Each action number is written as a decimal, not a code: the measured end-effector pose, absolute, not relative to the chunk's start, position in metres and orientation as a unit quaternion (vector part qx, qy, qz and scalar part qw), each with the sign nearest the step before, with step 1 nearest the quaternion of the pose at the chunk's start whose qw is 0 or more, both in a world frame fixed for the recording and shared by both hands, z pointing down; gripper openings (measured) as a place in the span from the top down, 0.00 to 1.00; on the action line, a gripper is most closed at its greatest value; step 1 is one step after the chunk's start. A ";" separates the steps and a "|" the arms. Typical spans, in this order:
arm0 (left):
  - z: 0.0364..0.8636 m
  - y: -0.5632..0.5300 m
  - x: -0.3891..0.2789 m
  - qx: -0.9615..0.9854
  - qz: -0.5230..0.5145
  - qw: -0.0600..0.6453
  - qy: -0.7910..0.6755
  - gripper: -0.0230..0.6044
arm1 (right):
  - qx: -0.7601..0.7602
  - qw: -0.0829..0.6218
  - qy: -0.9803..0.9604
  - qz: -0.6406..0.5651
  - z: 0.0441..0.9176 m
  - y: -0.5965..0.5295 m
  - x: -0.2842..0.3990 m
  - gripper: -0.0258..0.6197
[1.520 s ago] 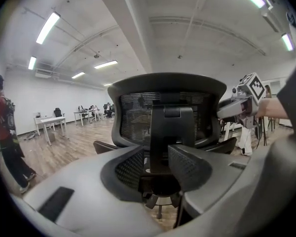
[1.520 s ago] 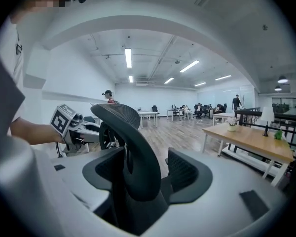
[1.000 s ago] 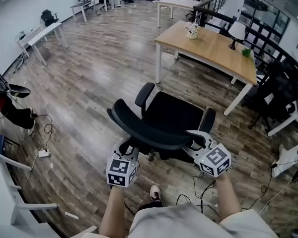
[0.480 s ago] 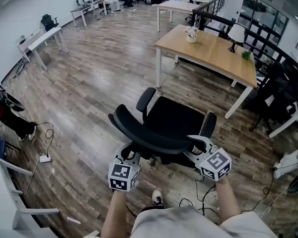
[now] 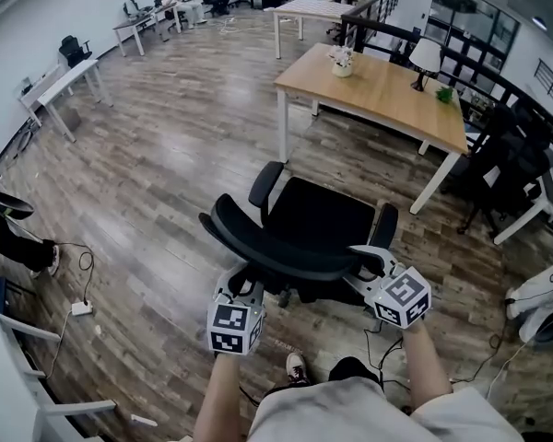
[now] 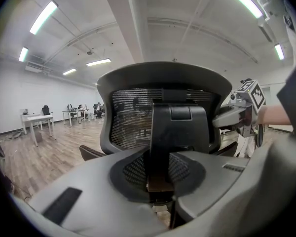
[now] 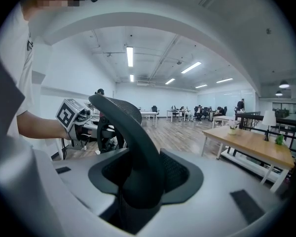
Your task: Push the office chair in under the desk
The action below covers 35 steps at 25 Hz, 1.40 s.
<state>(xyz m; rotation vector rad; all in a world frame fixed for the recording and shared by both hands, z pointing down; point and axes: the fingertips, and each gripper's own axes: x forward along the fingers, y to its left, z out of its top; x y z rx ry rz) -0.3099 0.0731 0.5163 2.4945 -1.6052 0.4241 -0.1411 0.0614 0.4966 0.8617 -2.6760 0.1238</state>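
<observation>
Chair status: the office chair (image 5: 313,224) is standing on the wood floor (image 5: 175,145) directly in front of you. Its seat is facing the wooden surface (image 5: 387,95), apart from it and not yet under it.

You are holding the backrest from behind with both tools. On the left gripper (image 5: 242,286), the fingers (image 6: 89,181) are sitting narrowly apart and clamping the black centre spine of the backrest. On the right gripper (image 5: 364,261), the fingers (image 7: 227,181) are standing wider and clamping the curved rim of the backrest.

Containers: a white pot (image 5: 341,63) at the far end of the surface is holding a small plant. A white lamp (image 5: 426,55) is standing further right, beside a small green plant (image 5: 445,93) whose container is too small to make out.
</observation>
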 end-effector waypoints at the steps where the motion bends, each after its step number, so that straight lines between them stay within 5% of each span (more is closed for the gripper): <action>1: 0.517 0.071 -0.309 0.832 0.141 0.071 -0.531 0.85 | 0.302 0.163 -0.938 0.045 0.497 0.060 -0.140 0.65; 35: 0.518 -0.091 -0.246 0.839 0.124 0.068 -0.526 0.85 | 0.313 0.163 -0.935 0.033 0.497 -0.097 -0.078 0.65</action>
